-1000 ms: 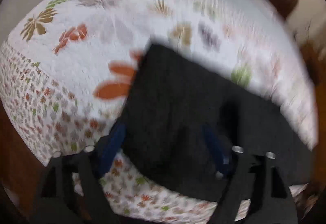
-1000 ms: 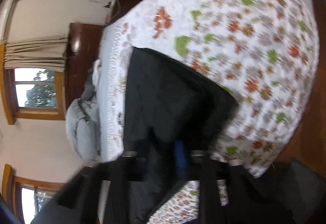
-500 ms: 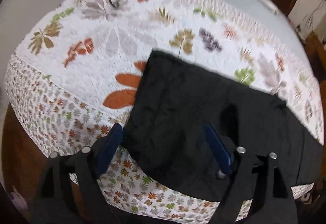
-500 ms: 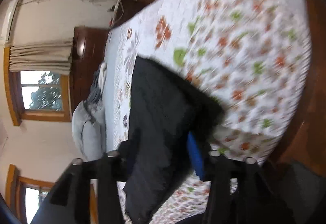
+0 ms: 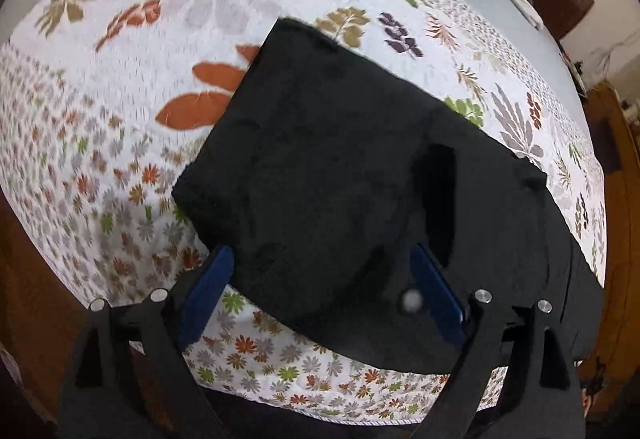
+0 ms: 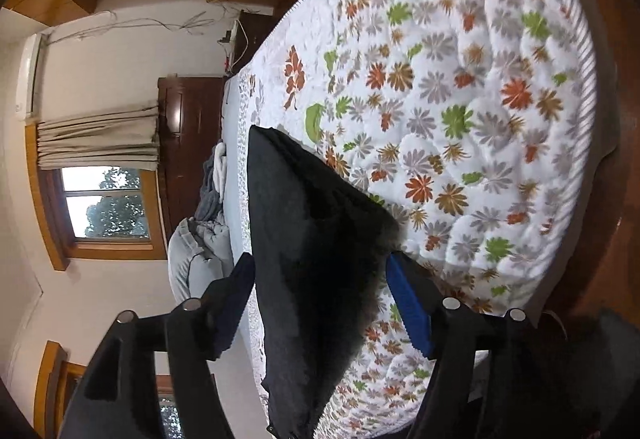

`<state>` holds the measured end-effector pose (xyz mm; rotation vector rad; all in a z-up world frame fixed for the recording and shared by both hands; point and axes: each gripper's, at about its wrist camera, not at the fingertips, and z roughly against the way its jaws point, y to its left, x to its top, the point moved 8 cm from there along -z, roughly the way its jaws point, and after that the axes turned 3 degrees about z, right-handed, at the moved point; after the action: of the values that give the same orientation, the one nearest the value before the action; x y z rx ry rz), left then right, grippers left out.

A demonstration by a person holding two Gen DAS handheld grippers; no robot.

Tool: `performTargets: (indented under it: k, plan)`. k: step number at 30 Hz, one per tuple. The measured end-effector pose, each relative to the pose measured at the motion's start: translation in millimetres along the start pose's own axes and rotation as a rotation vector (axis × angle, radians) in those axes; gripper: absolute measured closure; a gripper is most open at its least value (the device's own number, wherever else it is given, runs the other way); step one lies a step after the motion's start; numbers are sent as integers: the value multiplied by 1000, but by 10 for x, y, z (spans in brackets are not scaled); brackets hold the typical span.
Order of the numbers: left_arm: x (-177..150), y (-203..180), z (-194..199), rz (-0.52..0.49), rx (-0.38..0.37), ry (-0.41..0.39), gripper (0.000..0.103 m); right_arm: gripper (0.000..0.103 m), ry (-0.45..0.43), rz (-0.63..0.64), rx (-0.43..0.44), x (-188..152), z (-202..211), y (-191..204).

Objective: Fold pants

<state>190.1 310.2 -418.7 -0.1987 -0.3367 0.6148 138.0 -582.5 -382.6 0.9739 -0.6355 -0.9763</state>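
Note:
The black pants [image 5: 340,179] lie folded as a wide dark slab on the floral quilt [image 5: 120,99] near the bed's front edge. My left gripper [image 5: 320,291] is open; its blue fingers straddle the near edge of the pants without pinching. In the right wrist view the pants [image 6: 312,239] run away from me along the bed edge. My right gripper [image 6: 320,303] is open, its fingers wide on either side of the pants' near end.
The bed's edge [image 5: 280,391] drops to a wooden floor [image 6: 600,239]. Grey bedding [image 6: 200,251] is piled at the far end. A dark wooden cabinet [image 6: 188,127], a curtain and a window [image 6: 108,203] stand beyond.
My right gripper has opened from nearly shut to wide and the view has tilted. My left gripper stays open and has shifted slightly over the pants.

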Motion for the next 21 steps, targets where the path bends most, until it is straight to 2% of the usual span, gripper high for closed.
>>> performTargets:
  k: [5, 12, 13, 15, 17, 21]
  plan:
    - [-6, 3, -28, 18, -8, 4, 11, 33, -6, 10, 91, -7, -127, 119]
    - [9, -15, -63, 20, 4, -3, 10, 36, -5, 18, 114, 13, -272, 89]
    - [12, -20, -72, 21, 3, -5, 10, 42, -1, 21, 114, 16, -294, 106]
    - [0, -15, -80, 23, 0, -10, 10, 70, 19, 35, 104, 6, -349, 127]
    - [-13, -5, -76, 30, -8, -17, 10, 80, 21, 41, 98, 3, -362, 148]
    - [-30, 14, -58, 41, -32, -30, 9, 84, 17, 76, 71, -2, -335, 309]
